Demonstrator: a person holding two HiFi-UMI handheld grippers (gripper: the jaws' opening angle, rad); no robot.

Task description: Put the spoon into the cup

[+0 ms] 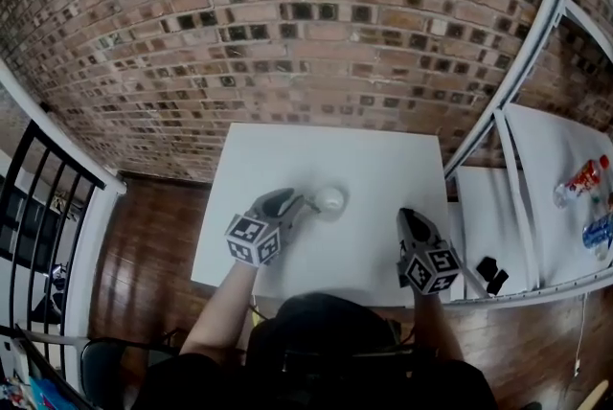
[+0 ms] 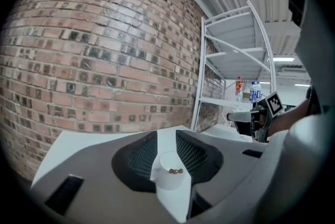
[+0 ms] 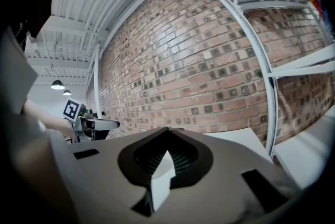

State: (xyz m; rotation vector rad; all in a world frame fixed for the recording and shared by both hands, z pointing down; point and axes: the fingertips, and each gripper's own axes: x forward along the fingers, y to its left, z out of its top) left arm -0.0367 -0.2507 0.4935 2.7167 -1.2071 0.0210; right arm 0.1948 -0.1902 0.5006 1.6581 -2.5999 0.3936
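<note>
No text can be read; the bottles [image 1: 583,179] on the shelf [image 1: 541,159] carry labels (too small).

i see a white table [image 1: 383,159] with a white cup [image 1: 329,200] standing upright on it, near its middle. to its right a white shelf [image 1: 546,149] carries what look like bottles [image 1: 582,180], though they're small and blurry.

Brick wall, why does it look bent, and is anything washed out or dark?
Head view: wide lens bows the brick wall; white cup nearly fades into the white table. Left gripper view: wall bulges, corners black. Right gripper view: same bulge, ceiling lamps glare.
</note>
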